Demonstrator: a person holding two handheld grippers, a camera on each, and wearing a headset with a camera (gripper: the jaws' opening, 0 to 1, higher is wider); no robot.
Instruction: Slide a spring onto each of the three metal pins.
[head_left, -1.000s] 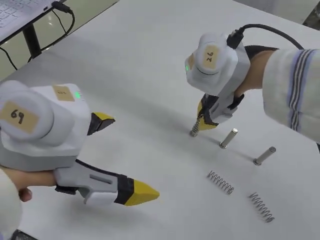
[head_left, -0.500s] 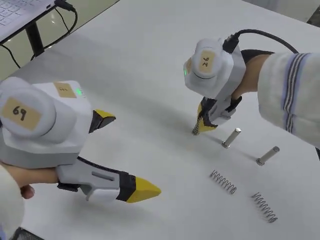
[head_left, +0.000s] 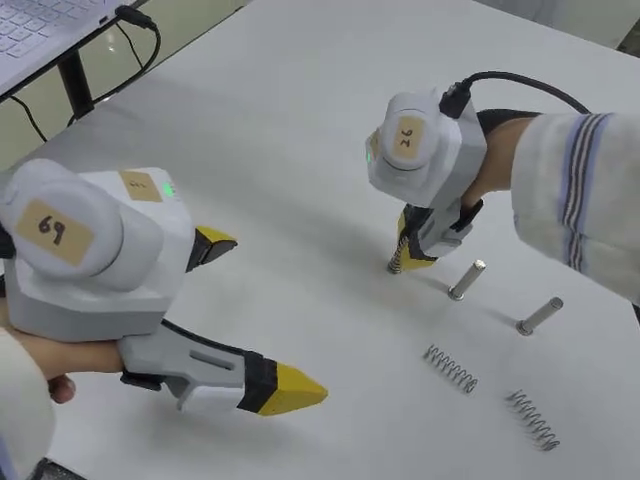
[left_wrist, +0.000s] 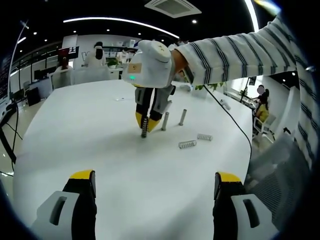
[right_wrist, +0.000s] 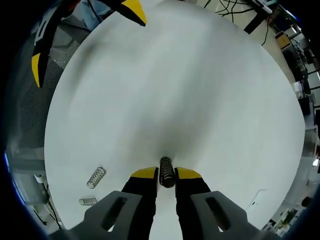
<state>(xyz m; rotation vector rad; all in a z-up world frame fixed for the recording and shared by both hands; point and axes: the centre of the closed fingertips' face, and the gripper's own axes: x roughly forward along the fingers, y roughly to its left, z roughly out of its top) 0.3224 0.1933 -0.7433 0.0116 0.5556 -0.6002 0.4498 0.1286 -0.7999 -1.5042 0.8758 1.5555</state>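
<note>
Two pins bare, two springs loose on the table (head_left: 300, 120). Right gripper (head_left: 409, 255) is clamped on the held spring (head_left: 397, 258), both yellow tips pinched against the coils. Right gripper view confirms it: the coil end sits squeezed between the jaws. Held spring stands slightly tilted, lower end touching the table. Can't tell whether a pin sits inside the coils: too small in the head view, covered by the coils in the gripper views.

Near pin (head_left: 467, 279) stands upright just beside the right gripper, not touching it. Far pin (head_left: 540, 315) stands further out. Held spring, near pin and far pin form one row.

First loose spring (head_left: 450, 368) lies flat on the person's side of the near pin. Second loose spring (head_left: 530, 418) lies flat on the person's side of the far pin. Both are apart from each other and from the pins.

Left gripper (head_left: 255, 315) is spread wide with nothing between the jaws, over the table's left side, well apart from the row. Its own view looks across at the right gripper, both bare pins and both loose springs.

Striped sleeve (head_left: 580, 200) covers the right arm. Black cable (head_left: 520, 60) plugs into the top of the right gripper. Laptop (head_left: 40, 25) sits off the table's far left corner.
</note>
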